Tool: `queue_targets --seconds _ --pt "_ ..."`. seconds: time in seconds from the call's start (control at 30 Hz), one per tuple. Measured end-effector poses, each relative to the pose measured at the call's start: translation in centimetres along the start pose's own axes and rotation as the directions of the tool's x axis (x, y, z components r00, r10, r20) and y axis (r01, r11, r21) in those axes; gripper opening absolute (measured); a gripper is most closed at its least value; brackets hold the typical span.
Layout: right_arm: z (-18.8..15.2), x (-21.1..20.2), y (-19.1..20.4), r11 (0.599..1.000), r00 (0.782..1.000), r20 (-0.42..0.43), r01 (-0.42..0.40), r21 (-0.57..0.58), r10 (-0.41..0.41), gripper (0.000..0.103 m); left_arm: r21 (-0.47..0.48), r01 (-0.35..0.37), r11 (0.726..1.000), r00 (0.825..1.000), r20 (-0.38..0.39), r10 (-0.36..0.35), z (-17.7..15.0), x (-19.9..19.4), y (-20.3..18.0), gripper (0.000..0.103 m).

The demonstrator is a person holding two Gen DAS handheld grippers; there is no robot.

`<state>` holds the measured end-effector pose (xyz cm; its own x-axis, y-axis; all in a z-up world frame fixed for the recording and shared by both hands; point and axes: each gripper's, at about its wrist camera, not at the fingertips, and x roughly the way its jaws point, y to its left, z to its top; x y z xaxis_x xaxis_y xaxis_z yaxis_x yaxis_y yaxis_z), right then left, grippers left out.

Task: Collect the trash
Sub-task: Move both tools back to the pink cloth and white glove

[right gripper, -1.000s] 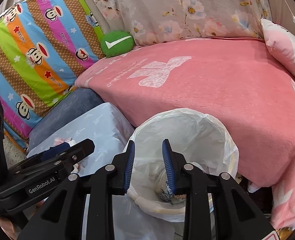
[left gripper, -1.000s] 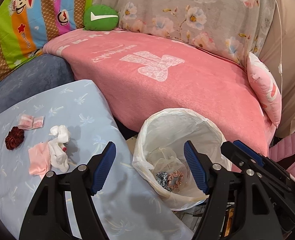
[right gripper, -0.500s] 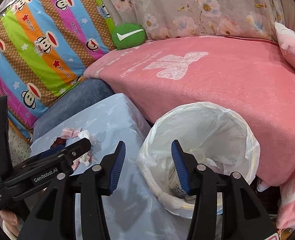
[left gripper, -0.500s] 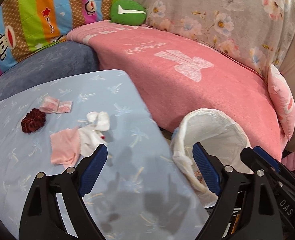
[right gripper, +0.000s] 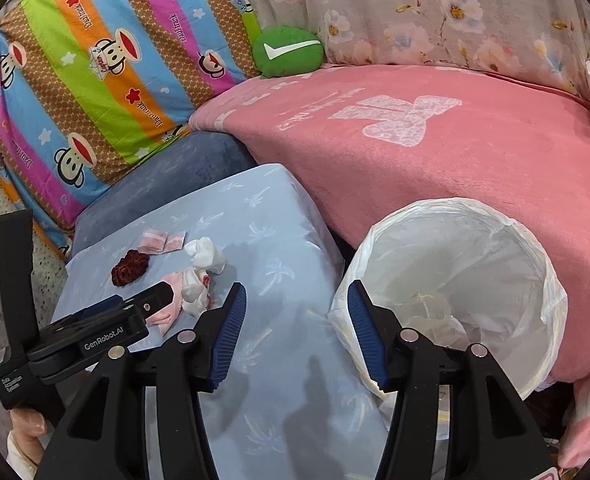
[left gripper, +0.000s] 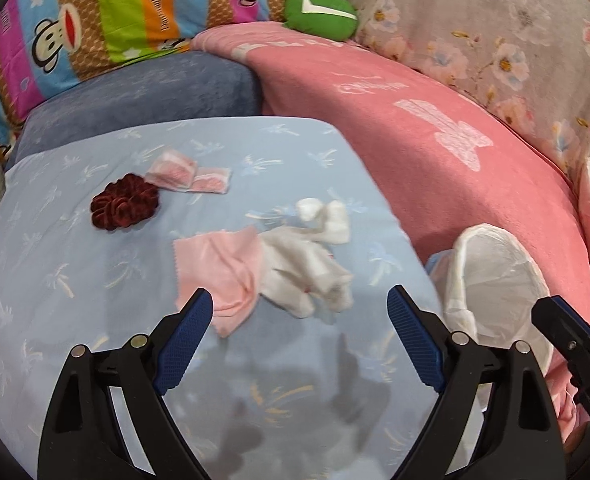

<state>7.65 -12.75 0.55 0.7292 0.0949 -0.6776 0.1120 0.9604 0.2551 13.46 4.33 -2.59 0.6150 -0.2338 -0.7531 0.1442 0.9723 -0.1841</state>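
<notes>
On the light blue table cover [left gripper: 75, 280] lie a pink cloth [left gripper: 219, 268], crumpled white tissues [left gripper: 303, 268], a dark red scrunchie [left gripper: 125, 206] and pink-white wrappers [left gripper: 187, 176]. My left gripper [left gripper: 299, 332] is open and empty, just short of the cloth and tissues. A bin lined with a white bag [right gripper: 455, 280] stands right of the table; it also shows in the left wrist view [left gripper: 491, 280]. My right gripper [right gripper: 295, 332] is open and empty, over the table edge beside the bin. The trash also shows in the right wrist view [right gripper: 195, 276].
A pink blanket [right gripper: 435, 140] covers the sofa behind the bin. A striped monkey-print cushion [right gripper: 95, 72], a green round pillow [right gripper: 289, 52], a floral cover [right gripper: 455, 20] and a blue cushion [left gripper: 135, 104] lie behind the table.
Both grippers have swung left from over the bin toward the table. The right gripper has opened wider. The left gripper now faces the cloth and tissues.
</notes>
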Motion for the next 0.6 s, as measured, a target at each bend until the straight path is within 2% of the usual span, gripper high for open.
queue_targets --seconds 0.3,0.53,0.6 --pt "0.0 3.0 3.2 0.999 0.999 -0.045 -0.027 -0.039 0.025 0.053 -0.026 -0.075 0.997 0.997 -0.029 0.075 -0.3 1.8 3.8 0.087" --pt "0.0 5.5 5.5 0.997 0.996 -0.077 -0.04 -0.071 0.035 0.053 -0.047 -0.073 0.996 0.995 -0.07 0.069 -0.6 3.5 5.7 0.086" --pt "0.0 6.3 6.2 0.996 0.995 -0.087 -0.045 -0.08 0.038 0.053 -0.05 -0.067 0.996 0.995 -0.078 0.063 -0.6 3.9 6.0 0.082"
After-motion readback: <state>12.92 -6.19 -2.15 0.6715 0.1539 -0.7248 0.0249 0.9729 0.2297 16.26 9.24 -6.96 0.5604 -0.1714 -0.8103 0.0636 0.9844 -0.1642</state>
